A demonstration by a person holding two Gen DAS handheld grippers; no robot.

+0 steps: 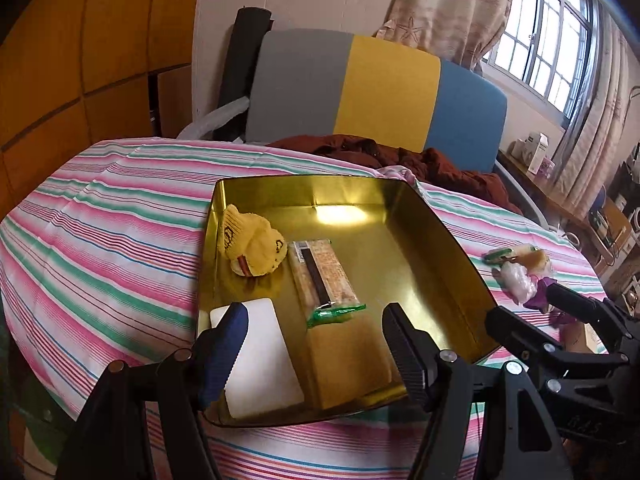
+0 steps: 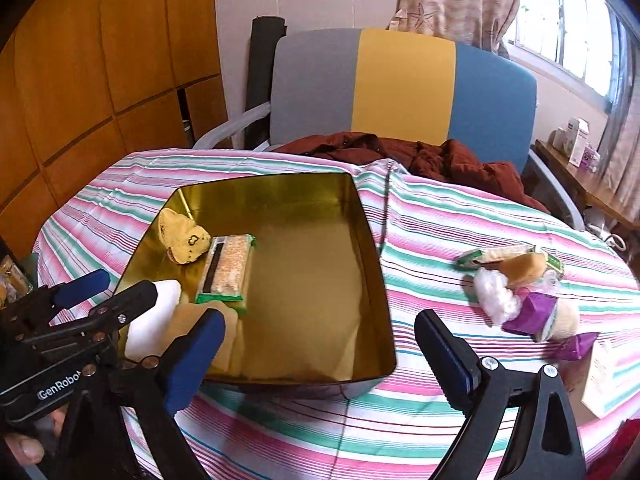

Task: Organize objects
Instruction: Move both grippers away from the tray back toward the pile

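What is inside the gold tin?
Inside the tin: a yellow plush, a snack pack, a white block and a tan slab. The left claw covers part of the near edge.

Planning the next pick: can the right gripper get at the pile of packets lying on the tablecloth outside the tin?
Probably yes. The right gripper is open and empty, and the pile of packets lies uncovered on the striped tablecloth, right of the gold tin, with nothing between them.
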